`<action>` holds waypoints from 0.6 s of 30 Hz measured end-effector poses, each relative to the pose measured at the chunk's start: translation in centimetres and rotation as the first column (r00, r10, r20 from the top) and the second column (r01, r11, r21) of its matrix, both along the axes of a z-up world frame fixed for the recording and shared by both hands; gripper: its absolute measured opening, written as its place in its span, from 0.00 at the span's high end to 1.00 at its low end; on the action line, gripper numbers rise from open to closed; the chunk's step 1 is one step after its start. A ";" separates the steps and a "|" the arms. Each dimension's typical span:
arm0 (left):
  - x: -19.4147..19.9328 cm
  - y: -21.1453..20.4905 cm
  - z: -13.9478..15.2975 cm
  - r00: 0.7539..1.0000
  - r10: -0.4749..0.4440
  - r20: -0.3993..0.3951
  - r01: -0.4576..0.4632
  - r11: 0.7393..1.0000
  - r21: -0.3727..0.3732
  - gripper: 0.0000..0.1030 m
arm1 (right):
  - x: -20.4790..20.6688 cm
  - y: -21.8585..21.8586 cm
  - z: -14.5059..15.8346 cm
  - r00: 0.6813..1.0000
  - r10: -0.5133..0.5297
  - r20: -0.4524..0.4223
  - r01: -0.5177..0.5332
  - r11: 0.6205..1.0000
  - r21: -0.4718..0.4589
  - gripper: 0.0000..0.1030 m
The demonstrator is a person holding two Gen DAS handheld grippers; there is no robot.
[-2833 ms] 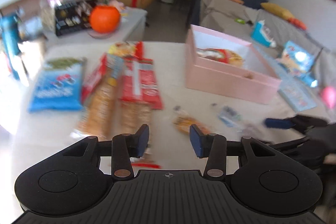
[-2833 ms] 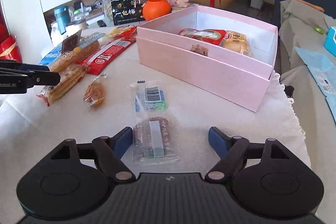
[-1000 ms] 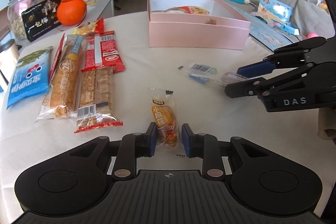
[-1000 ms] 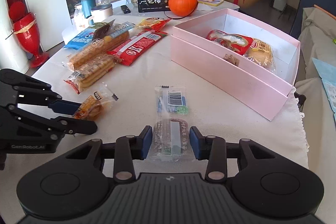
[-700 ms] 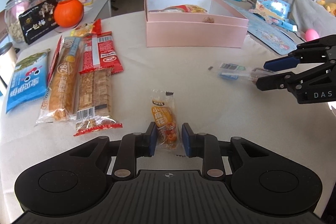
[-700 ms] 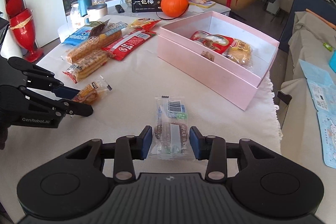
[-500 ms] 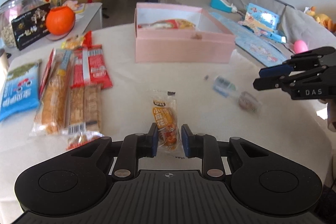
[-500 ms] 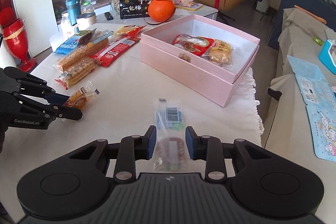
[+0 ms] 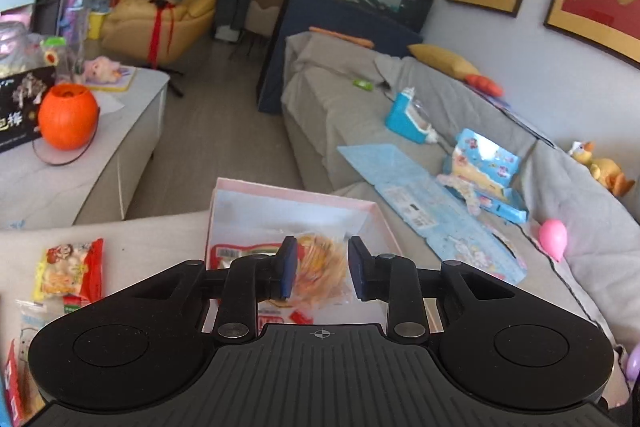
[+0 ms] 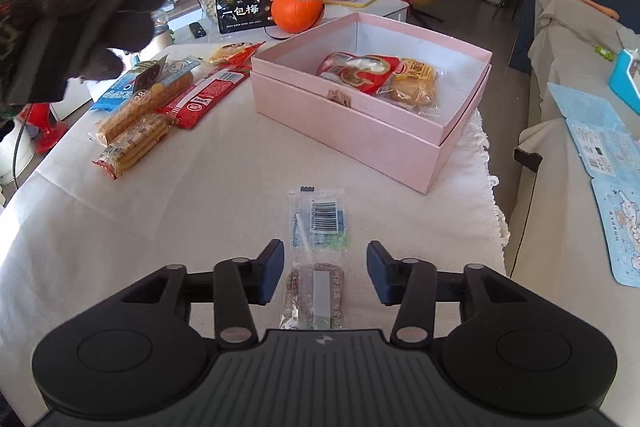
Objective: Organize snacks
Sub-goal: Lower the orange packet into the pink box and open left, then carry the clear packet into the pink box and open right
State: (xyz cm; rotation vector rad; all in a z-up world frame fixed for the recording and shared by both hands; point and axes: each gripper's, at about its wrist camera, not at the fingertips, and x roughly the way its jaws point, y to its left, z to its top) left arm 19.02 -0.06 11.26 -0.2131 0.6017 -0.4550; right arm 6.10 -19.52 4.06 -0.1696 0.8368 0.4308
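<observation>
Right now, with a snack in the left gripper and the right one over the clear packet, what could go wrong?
1. The left gripper pinches the small orange snack packet by thin wrapper above the pink box; it may slip early.
2. The right gripper has just been opening, with the clear packet loose between its jaws; closing again could snag the white tablecloth.

Matt pink cardboard box (image 10: pixel 360 143); glossy crinkled plastic snack wrappers (image 10: pixel 316 227); woven white cloth over the bench (image 10: pixel 200 207); matt black plastic claw bodies.
</observation>
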 end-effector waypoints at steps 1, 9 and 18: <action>-0.4 0.3 -0.4 1.000 0.001 0.000 -0.001 1.000 -0.008 0.70 | 0.0 0.0 -0.2 1.000 -0.001 -0.007 0.001 1.000 -0.005 0.55; -7.8 4.0 -4.7 0.995 0.078 -0.059 -0.073 0.993 0.090 0.70 | 1.2 -0.2 -2.4 0.996 -0.006 -0.088 0.008 1.000 0.029 0.55; -14.8 9.4 -7.1 0.984 0.136 -0.113 -0.137 0.991 -0.006 0.70 | 0.4 1.0 3.4 0.998 0.025 0.061 -0.027 0.999 0.029 0.65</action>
